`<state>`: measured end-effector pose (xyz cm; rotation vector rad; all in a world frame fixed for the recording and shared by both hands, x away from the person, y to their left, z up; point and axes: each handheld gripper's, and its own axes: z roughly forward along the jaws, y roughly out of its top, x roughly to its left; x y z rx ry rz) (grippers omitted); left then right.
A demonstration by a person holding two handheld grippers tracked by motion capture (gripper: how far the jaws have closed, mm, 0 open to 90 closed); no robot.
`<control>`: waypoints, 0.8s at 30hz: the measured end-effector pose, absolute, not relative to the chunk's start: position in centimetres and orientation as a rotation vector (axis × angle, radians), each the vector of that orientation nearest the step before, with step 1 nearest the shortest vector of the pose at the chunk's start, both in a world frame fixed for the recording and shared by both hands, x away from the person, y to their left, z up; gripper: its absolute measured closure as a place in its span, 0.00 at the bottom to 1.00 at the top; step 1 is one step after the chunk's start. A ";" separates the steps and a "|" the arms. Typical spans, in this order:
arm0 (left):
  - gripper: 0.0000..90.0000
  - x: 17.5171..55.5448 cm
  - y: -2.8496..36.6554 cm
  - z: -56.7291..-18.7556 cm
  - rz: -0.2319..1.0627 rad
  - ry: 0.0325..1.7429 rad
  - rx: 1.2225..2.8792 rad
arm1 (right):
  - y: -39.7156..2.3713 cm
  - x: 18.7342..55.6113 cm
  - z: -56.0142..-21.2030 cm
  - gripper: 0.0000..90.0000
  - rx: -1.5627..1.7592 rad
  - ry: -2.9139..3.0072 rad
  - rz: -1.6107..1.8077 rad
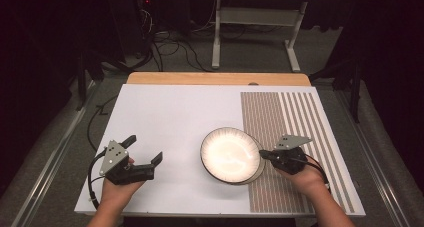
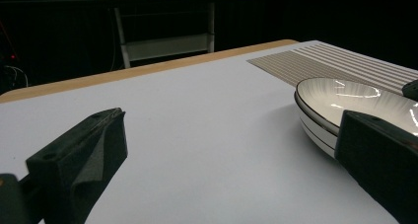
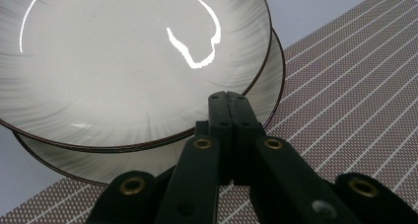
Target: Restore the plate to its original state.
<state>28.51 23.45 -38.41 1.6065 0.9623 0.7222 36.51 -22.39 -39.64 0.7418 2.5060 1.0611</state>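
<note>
Two white plates with dark rims lie stacked near the middle of the white board. The top plate (image 1: 230, 154) (image 3: 123, 61) sits shifted up and left, so the bottom plate (image 1: 258, 171) (image 3: 268, 95) shows along its right edge. My right gripper (image 1: 263, 155) (image 3: 229, 99) is shut, with its tips over the top plate's right rim and nothing visible between the jaws. Well left of the plates, my left gripper (image 1: 145, 148) (image 2: 234, 120) hovers open and empty over bare board. The left gripper view shows the plates (image 2: 340, 98) from the side at the right.
A brown striped placemat (image 1: 292, 122) (image 3: 355, 86) (image 2: 335, 61) covers the right part of the white board (image 1: 175, 112), and the plates overlap its left edge. The wooden table edge (image 1: 215, 78) runs along the back. Cables and a desk frame (image 1: 255, 17) stand on the floor beyond.
</note>
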 end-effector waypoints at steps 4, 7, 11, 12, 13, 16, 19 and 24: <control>0.00 28.5 23.5 -38.4 0.721 0.965 1.604 | -22.4 36.5 -39.6 1.00 0.744 2.503 1.066; 0.00 28.5 23.5 -38.4 0.720 0.964 1.605 | -22.5 36.5 -39.6 1.00 0.747 2.499 1.069; 0.00 28.5 23.5 -38.4 0.719 0.965 1.604 | -22.7 36.5 -39.5 1.00 0.755 2.490 1.074; 0.00 28.5 23.5 -38.4 0.718 0.965 1.602 | -22.8 36.5 -39.5 1.00 0.764 2.489 1.072; 0.00 28.5 23.5 -38.4 0.718 0.965 1.603 | -23.0 36.5 -39.5 1.00 0.758 2.484 1.068; 0.00 28.6 23.5 -38.4 0.716 0.965 1.605 | -23.3 36.4 -39.4 1.00 0.773 2.473 1.072; 0.00 28.6 23.5 -38.4 0.715 0.964 1.608 | -23.7 36.4 -39.4 1.00 0.783 2.467 1.074; 0.00 28.7 23.4 -38.5 0.712 0.964 1.609 | -24.0 36.2 -39.3 1.00 0.802 2.455 1.076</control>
